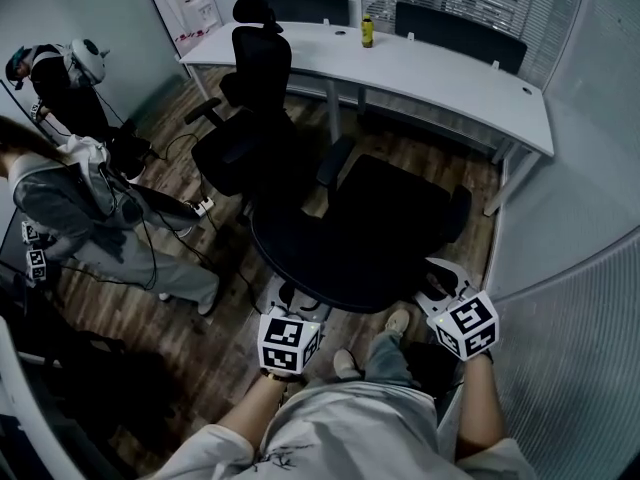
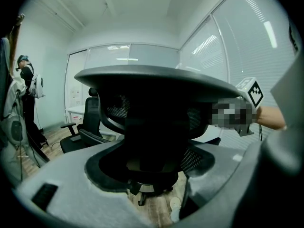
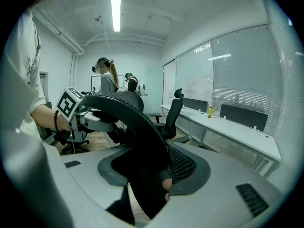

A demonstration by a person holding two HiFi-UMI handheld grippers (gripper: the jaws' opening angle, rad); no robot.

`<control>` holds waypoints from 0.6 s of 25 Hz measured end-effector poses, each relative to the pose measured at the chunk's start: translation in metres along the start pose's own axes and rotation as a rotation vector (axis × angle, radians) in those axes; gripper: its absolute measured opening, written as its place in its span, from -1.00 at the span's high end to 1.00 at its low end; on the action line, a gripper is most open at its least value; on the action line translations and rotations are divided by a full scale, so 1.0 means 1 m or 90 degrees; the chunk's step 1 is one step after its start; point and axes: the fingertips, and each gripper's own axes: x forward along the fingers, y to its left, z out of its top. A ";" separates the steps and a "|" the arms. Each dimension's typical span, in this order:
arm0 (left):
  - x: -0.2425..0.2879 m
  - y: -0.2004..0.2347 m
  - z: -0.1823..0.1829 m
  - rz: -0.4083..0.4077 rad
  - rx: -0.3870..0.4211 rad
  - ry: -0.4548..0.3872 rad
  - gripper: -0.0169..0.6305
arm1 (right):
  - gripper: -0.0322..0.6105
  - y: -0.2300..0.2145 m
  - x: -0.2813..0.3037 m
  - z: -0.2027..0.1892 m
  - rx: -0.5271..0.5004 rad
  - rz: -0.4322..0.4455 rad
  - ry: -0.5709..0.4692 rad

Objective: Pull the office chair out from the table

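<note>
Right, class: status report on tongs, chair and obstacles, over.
Both shut on chair back: left tongs, right tongs. Chair clear of table. A second chair stands ahead, nearer the table.

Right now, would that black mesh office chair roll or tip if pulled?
Probably rolls: the black mesh office chair stands on a wheeled base over wood floor. Left gripper and right gripper grip it high, so tilting seems possible.

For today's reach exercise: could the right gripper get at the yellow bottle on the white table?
Probably not. The right gripper is shut on the backrest of the black mesh office chair, which stands between the person and the long white table; the yellow bottle sits near its far edge.
</note>
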 end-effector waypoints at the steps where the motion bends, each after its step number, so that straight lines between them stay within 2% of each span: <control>1: -0.001 -0.001 -0.001 0.001 0.000 -0.001 -0.06 | 0.37 0.000 -0.001 -0.001 0.000 -0.002 0.002; 15: -0.021 -0.017 -0.005 0.016 -0.005 -0.002 -0.06 | 0.36 0.011 -0.018 -0.005 0.006 0.003 0.008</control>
